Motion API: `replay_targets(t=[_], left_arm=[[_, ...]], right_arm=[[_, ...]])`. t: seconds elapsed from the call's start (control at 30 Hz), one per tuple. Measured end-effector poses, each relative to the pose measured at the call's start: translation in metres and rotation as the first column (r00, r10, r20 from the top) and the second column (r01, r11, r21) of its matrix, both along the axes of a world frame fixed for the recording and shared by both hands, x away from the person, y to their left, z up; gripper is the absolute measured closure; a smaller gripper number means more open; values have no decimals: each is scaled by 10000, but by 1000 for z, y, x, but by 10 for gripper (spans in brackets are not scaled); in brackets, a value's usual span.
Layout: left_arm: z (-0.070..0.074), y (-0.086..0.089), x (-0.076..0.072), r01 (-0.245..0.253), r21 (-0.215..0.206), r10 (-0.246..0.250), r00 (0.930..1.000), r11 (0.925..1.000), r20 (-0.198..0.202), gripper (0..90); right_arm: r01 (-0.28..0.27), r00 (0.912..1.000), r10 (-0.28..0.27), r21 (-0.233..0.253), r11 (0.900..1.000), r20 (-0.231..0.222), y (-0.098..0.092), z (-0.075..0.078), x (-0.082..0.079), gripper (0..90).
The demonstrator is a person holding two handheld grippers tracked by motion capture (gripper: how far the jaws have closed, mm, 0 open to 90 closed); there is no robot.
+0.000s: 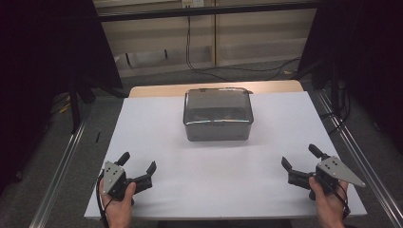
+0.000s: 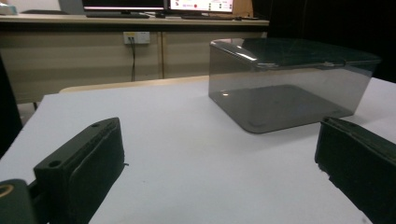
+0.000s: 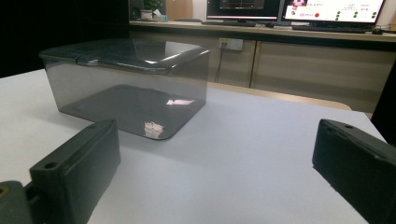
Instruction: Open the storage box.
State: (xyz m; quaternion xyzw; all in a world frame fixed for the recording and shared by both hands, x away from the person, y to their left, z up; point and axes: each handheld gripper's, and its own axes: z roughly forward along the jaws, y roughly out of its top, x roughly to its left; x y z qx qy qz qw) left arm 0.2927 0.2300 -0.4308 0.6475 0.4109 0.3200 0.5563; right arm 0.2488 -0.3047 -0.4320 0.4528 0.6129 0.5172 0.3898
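Observation:
A smoky see-through plastic box [image 1: 217, 115] with a closed lid stands at the middle back of the white table [image 1: 190, 156]. Dark items show dimly inside it from above. My left gripper [image 1: 139, 167] rests near the front left corner, open, nothing between its jaws. My right gripper [image 1: 299, 164] sits near the front right corner, also open and empty. Each gripper view looks across bare table at the box [image 2: 285, 84] [image 3: 130, 79], well ahead of the spread jaws.
The white sheet ends at a wooden table edge [image 1: 214, 89] behind the box. Metal rails [image 1: 62, 166] run along both sides of the table. Cables [image 1: 228, 69] hang at the back wall. Monitors [image 3: 299, 11] stand on a far desk.

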Motion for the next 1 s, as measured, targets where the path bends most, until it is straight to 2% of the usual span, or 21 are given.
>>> replay_targets(t=[0.17,0.2,0.33,0.37,0.53,0.7,0.87,1.0], left_arm=[[0,0,0,-100,58,100,9999,9999,-32,16],[-1,0,1,-109,23,109,9999,9999,-121,16],[-1,0,2,-105,36,106,9998,9999,-139,22],[-1,0,2,-102,19,103,9999,9999,-137,23],[-2,0,1,-102,39,102,9999,9999,-136,26],[-2,0,2,-40,73,41,9999,10000,-116,27],[-1,-1,1,-41,13,41,10000,10000,-14,27],[-2,0,0,-66,-50,65,9999,10000,-78,27]], right_arm=[[58,10000,-58,-63,10000,-54,0,-1,0,7],[-115,9996,119,167,9998,-275,-1,-2,1,8],[-293,9992,299,208,9994,-277,-1,-3,2,5],[-370,9988,381,347,9987,-319,0,-3,2,3],[-435,9983,445,262,9987,-368,5,-3,3,0],[-681,9961,711,569,9961,-531,11,-2,8,0],[-954,9946,967,350,9948,-388,20,3,11,4],[-1200,9924,1205,174,9926,-270,30,5,14,0]])
